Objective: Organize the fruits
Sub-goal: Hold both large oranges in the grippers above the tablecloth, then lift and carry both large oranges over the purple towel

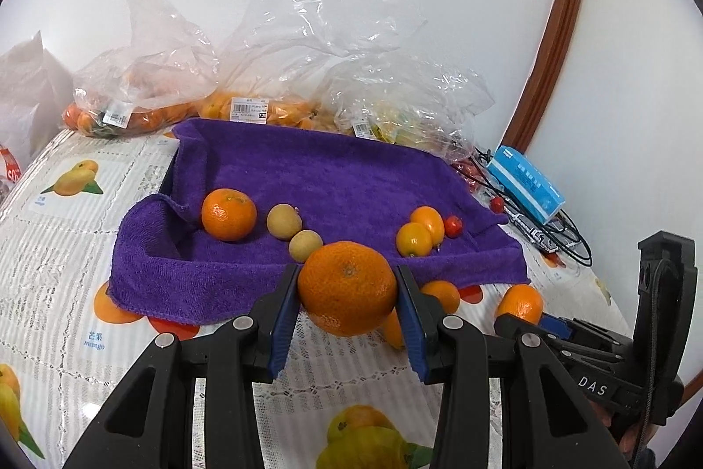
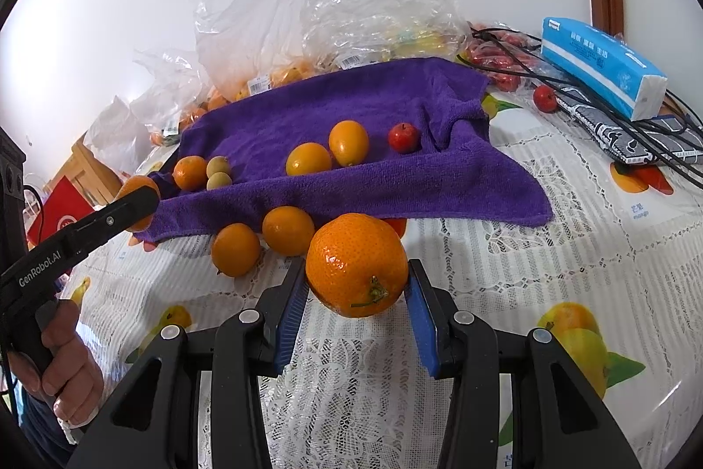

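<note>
A large orange mandarin is clamped in the left hand-held gripper, navel forward. A second mandarin, stem showing, sits clamped in the right hand-held gripper. On the purple towel lie one mandarin, two tan longans, two kumquats and a small red fruit. Two more kumquats rest on the tabletop, just beside the towel's near edge.

Both wrist views low, close, facing shared purple towel.
</note>
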Tool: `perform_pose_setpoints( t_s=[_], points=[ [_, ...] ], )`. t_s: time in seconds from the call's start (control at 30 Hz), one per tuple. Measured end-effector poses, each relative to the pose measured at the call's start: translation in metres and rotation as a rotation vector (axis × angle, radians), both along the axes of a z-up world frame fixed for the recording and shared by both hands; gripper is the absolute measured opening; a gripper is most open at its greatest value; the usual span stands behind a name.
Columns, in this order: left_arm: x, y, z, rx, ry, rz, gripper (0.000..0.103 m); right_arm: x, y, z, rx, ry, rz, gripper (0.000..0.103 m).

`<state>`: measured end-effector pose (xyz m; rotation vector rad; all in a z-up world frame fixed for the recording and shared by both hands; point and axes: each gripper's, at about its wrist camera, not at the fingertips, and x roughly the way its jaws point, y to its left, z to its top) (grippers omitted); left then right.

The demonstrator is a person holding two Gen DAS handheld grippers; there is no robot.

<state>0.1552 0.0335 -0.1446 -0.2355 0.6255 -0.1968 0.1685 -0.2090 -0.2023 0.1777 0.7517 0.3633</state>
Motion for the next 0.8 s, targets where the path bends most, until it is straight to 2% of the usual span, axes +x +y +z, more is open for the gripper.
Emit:
perform_pose_setpoints(
  t_s=[0.63, 0.8],
  points=[
    [-0.002, 0.005, 0.002, -0.016, -0.015, 0.023, 0.040, -0.001, 0.000, 0.000, 0.002, -0.006, -0.006, 0.044],
    [-0.003, 0.011, 0.004, -0.039, -0.023, 0.048, 0.040, -0.006, -0.005, 0.005, 0.021, -0.051, -0.026, 0.044]
  ],
)
